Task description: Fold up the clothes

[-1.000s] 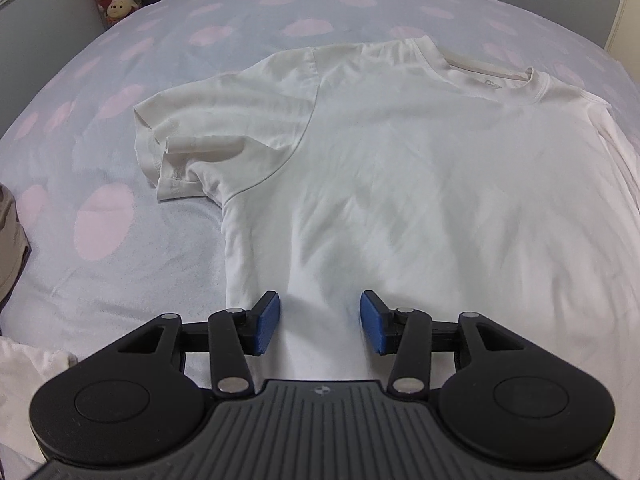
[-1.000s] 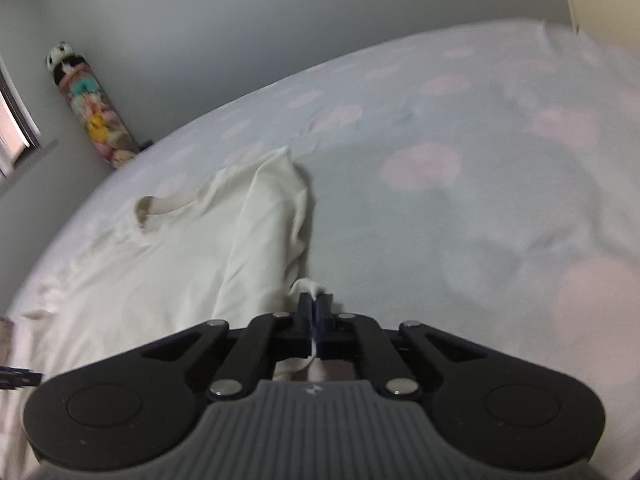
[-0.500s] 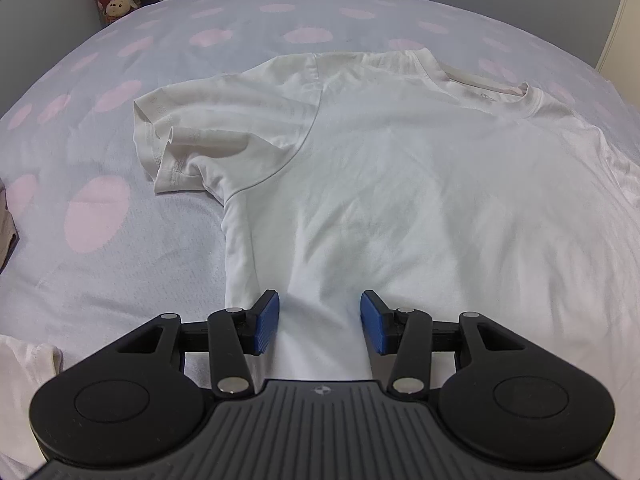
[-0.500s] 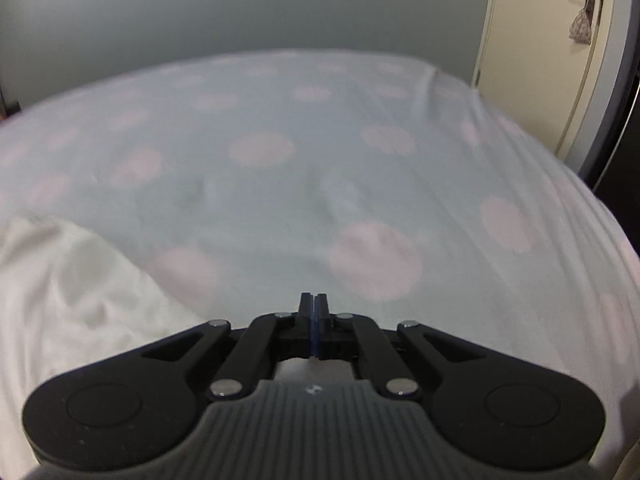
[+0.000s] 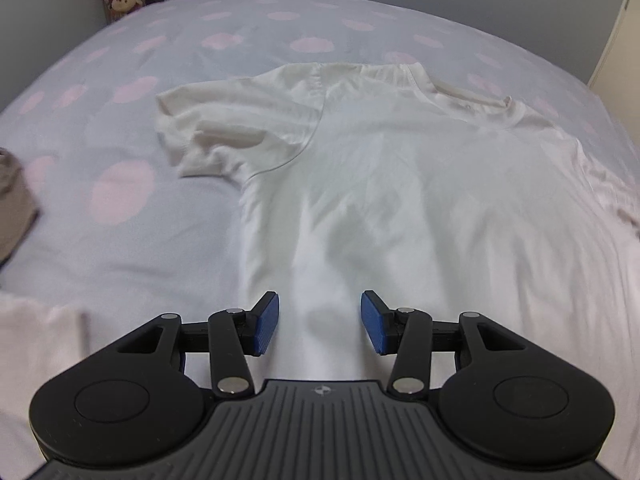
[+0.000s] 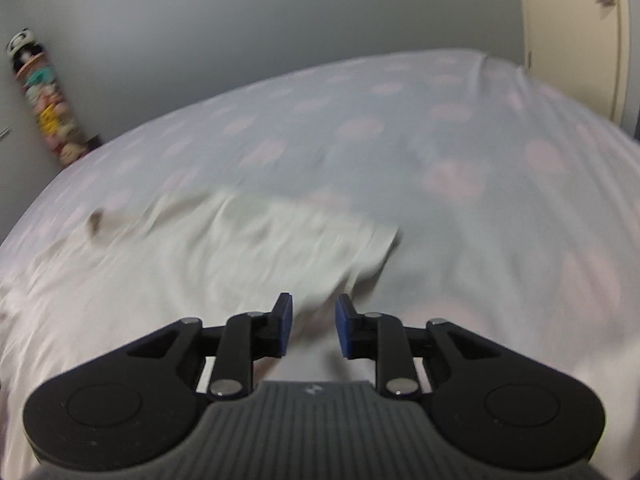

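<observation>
— Right claw was pinched on the white T-shirt sleeve a second ago; now its fingers stand apart, empty, over the shirt's edge.

— Left claw gapes above the hem. Shirt lies flat on the dotted bed, likely ready for folding.

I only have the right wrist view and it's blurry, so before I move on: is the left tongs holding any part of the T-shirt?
Observer: No. The left tongs is open, poised over the lower part of the white T-shirt, nothing between its pads.
Operator: How does the sleeve on that side lie?
Observer: That sleeve is creased, its cuff partly doubled back on the polka-dot sheet.
Operator: Can you see the collar?
Observer: Yes, the collar lies at the far end, away from the left tongs.
Operator: Anything else near the shirt?
Observer: A brownish cloth lies at the left edge, apart from the shirt.
</observation>
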Demonstrator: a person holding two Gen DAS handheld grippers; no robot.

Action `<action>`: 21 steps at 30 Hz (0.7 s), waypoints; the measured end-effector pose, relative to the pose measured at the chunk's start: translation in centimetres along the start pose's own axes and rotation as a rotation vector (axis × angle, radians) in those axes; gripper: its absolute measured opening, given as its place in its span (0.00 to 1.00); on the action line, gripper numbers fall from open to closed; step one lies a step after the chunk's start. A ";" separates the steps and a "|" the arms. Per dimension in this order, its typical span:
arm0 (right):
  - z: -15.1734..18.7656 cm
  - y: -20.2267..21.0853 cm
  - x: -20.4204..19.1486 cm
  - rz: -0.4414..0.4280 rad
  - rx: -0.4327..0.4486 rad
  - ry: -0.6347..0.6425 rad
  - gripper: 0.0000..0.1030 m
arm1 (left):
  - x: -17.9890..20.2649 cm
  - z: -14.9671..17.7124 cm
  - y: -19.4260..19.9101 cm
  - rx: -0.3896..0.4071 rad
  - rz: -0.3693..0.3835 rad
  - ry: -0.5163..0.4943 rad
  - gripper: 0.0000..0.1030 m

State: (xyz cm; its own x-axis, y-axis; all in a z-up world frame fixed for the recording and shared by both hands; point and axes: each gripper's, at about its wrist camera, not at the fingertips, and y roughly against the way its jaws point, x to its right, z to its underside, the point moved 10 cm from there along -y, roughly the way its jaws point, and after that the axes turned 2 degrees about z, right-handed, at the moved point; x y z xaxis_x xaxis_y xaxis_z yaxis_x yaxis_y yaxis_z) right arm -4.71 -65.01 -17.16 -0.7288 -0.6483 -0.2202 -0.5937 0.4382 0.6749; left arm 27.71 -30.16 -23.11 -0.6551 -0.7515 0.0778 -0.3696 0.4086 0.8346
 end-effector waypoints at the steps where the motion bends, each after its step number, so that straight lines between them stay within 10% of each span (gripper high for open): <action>1: 1.4 0.8 -0.5 -0.012 -0.018 0.001 0.31 | -0.4 0.6 0.9 -0.003 -0.008 -0.009 0.42; 11: 14.8 9.4 -2.4 -0.043 -0.163 -0.077 0.36 | -2.3 9.7 9.9 -0.079 -0.003 0.067 0.42; 21: 19.0 15.7 -5.4 -0.069 -0.147 -0.097 0.48 | 3.9 16.9 14.0 -0.036 0.022 0.079 0.42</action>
State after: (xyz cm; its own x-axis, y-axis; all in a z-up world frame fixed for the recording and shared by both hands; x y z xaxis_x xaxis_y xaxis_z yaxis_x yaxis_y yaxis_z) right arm -16.59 -42.80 -18.70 -0.7218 -0.6072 -0.3320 -0.5925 0.2942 0.7500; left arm 8.88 -18.60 -20.32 -0.6084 -0.7816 0.1374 -0.3307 0.4071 0.8514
